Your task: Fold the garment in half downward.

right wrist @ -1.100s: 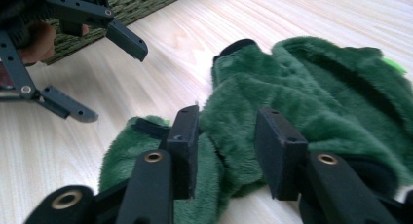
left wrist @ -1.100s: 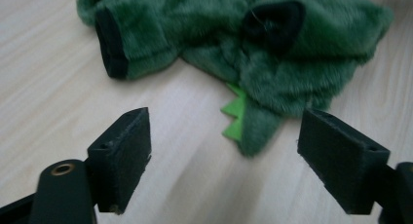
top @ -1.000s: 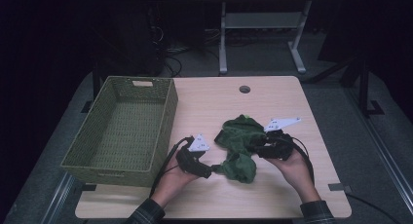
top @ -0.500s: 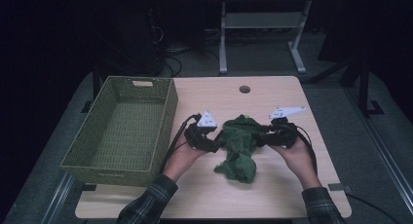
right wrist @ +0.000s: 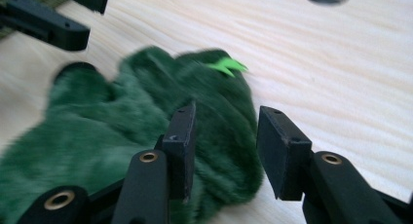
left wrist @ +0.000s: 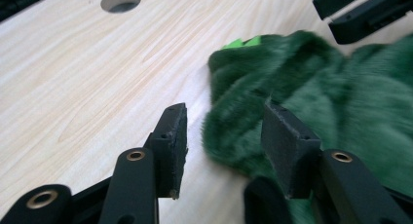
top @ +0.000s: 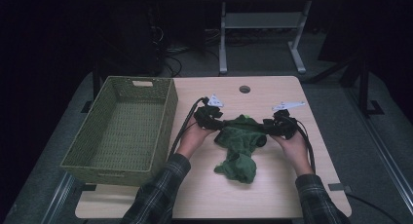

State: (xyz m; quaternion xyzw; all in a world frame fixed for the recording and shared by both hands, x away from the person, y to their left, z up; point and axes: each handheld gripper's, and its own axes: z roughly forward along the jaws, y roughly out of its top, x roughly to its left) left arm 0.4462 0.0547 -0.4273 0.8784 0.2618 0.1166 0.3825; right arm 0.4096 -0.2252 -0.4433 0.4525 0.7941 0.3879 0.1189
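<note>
A dark green fuzzy cloth (top: 239, 143) lies rumpled on the light wooden counter (top: 272, 195), in its middle and toward the person's side, between the two hands. Its upper part is bunched between the two grippers, and a narrower tail trails down toward the near edge. A small bright green tag (right wrist: 225, 65) shows at the far edge of the cloth.

The left gripper (top: 214, 127) meets the cloth at its left end. In the left gripper view, a fold of the cloth (left wrist: 311, 102) lies between the two black jaws; the jaws have just been closing, a gap remains beside the left-hand jaw, and the pads do not yet press on the fabric. The left hand (top: 194, 139) rests on the counter behind it.

The right gripper (top: 265, 129) meets the right end of the cloth. In the right gripper view, the rounded edge of the cloth (right wrist: 146, 117) sits between its jaws, which stand apart with bare space beside the right-hand jaw; whether the other pad grips the fabric cannot be told. The right hand (top: 292, 143) holds it low over the counter.

A woven green basket (top: 78, 156) stands at the left of the counter, well apart from the cloth. A round hole (top: 244, 89) lies near the counter's far edge.
</note>
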